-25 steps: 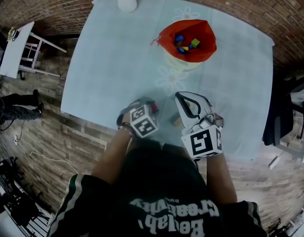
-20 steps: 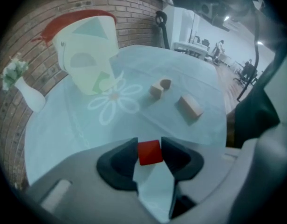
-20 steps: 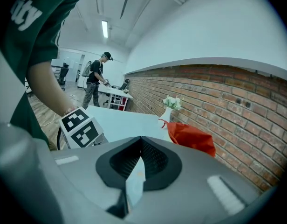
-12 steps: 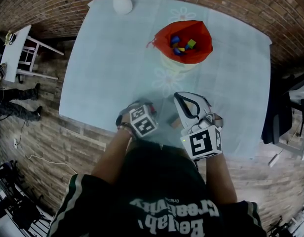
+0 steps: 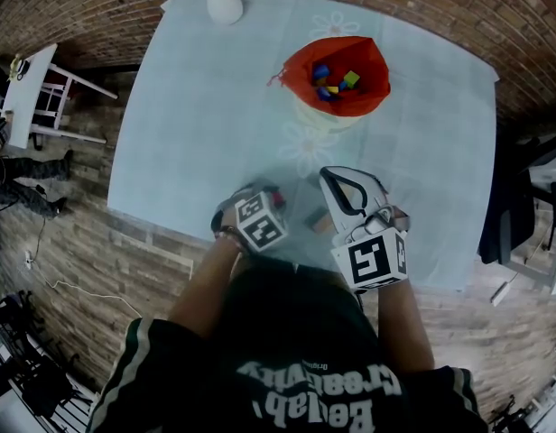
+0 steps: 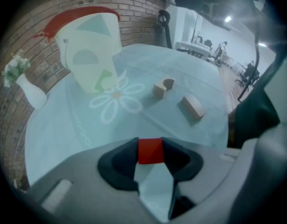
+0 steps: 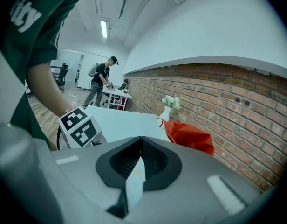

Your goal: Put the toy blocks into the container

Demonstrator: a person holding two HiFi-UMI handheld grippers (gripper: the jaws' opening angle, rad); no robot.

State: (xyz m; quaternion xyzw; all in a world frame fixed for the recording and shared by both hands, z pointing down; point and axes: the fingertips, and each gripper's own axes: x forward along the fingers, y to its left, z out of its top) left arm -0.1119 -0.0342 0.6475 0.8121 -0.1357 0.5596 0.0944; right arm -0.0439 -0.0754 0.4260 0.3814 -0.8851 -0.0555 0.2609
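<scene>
The table, covered with a pale blue cloth printed with white flowers, carried every task item. The container, a cream bucket with a red liner, stood toward the far edge, right of the middle. Several coloured blocks in blue, green and yellow lay inside it. A white vase stood at the far left corner.

Both grippers were at the near edge of the table.

Left gripper:
- It pointed steeply down at the cloth.
- Its jaws had just been closing.
- The red block sat between them, with both pads pressed against its sides.
- The block was low over the cloth. Whether it touched the cloth could not be told.

Right gripper:
- It was just to the right of the left gripper and angled toward the far edge.
- Its jaws met at the tips, with nothing between them.

Two tan wooden blocks lay on the cloth close to the near edge, between the grippers and the container. The arch block, which had a rounded cut-out, was the nearer of the two to the container. The rectangular block lay near it without touching it, on the side toward the near edge.
</scene>
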